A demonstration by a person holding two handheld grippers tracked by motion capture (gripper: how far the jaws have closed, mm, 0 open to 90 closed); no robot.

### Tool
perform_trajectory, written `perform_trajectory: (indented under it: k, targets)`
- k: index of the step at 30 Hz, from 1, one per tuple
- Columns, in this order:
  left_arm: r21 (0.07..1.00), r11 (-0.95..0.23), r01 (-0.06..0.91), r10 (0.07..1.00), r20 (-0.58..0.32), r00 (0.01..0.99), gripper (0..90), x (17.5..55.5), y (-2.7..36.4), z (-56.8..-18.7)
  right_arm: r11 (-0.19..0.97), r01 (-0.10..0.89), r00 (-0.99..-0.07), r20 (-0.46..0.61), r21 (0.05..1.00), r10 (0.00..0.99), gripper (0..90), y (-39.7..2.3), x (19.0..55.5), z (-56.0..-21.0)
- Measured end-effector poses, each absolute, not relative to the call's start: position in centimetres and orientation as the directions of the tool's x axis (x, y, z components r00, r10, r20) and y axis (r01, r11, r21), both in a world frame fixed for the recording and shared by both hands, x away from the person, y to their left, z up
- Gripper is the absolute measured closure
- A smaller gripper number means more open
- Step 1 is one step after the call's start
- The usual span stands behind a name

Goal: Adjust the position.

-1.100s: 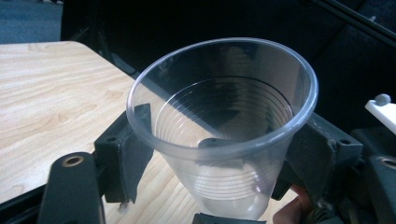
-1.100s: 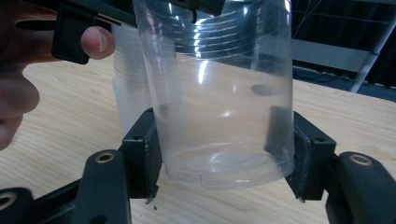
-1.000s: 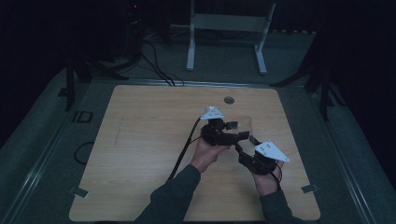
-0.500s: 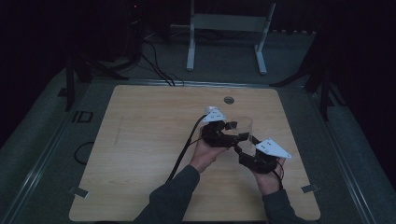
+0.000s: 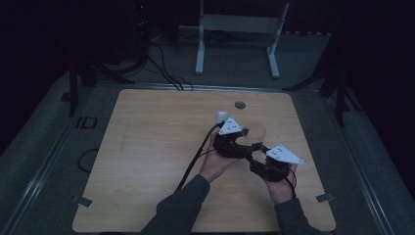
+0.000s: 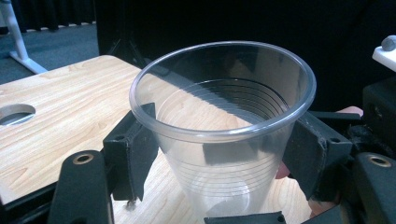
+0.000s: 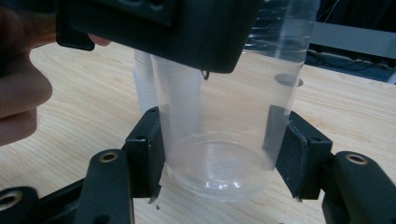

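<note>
A clear plastic cup (image 5: 258, 131) is held upright over the right half of the wooden table (image 5: 147, 147), between both hands. My left gripper (image 5: 249, 142) is shut on the cup (image 6: 219, 116) just under its rim, one pad on each side. Its jaws (image 6: 219, 154) have just been opening slightly, with the cup still between them. Lower down, my right gripper (image 7: 219, 154) is shut on the cup's base (image 7: 219, 172). Its jaws have just been closing on that base. In the high view the right gripper (image 5: 259, 155) sits right beside the left one.
A round hole (image 5: 240, 105) is cut in the table behind the cup. A black cable (image 5: 195, 156) trails from the left gripper toward the near edge. A white metal stand (image 5: 235, 24) is on the floor beyond the table. Dark stands flank the table.
The left gripper has drifted slightly toward the right gripper and the near edge. The right hand has kept its place, and the cup stays between both.
</note>
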State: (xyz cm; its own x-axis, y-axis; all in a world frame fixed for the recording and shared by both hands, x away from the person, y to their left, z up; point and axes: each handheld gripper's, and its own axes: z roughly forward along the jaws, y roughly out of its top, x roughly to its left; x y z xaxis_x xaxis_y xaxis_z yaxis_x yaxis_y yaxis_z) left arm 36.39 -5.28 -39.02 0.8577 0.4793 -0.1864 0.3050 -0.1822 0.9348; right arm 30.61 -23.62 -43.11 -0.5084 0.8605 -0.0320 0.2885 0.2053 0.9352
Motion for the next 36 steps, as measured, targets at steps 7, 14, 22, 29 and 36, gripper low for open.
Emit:
perform_trajectory:
  k: [7,14,22,29,36]
  targets:
    - [0.933,-0.133,0.334,0.466,-0.238,0.852,25.8,36.57,-5.23,-39.00,0.197,0.280,-0.502,-0.032,0.939,0.864,40.8,-23.58,30.48,-43.26]
    - [0.932,-0.090,0.350,0.464,-0.272,0.843,25.7,36.69,-5.09,-39.06,0.196,0.281,-0.507,-0.028,0.940,0.861,40.8,-23.49,30.45,-43.33]
    - [0.941,-0.099,0.324,0.470,-0.243,0.848,28.6,36.43,-5.06,-39.21,0.196,0.286,-0.516,-0.021,0.938,0.856,40.1,-23.54,30.45,-43.42]
    - [0.947,-0.117,0.298,0.482,-0.209,0.851,29.6,36.18,-4.93,-39.20,0.196,0.292,-0.524,-0.015,0.936,0.852,33.0,-23.71,30.47,-43.30]
    - [0.952,-0.135,0.275,0.498,-0.175,0.849,29.7,36.01,-4.82,-39.17,0.199,0.296,-0.524,-0.016,0.934,0.851,30.6,-23.99,30.41,-43.43]
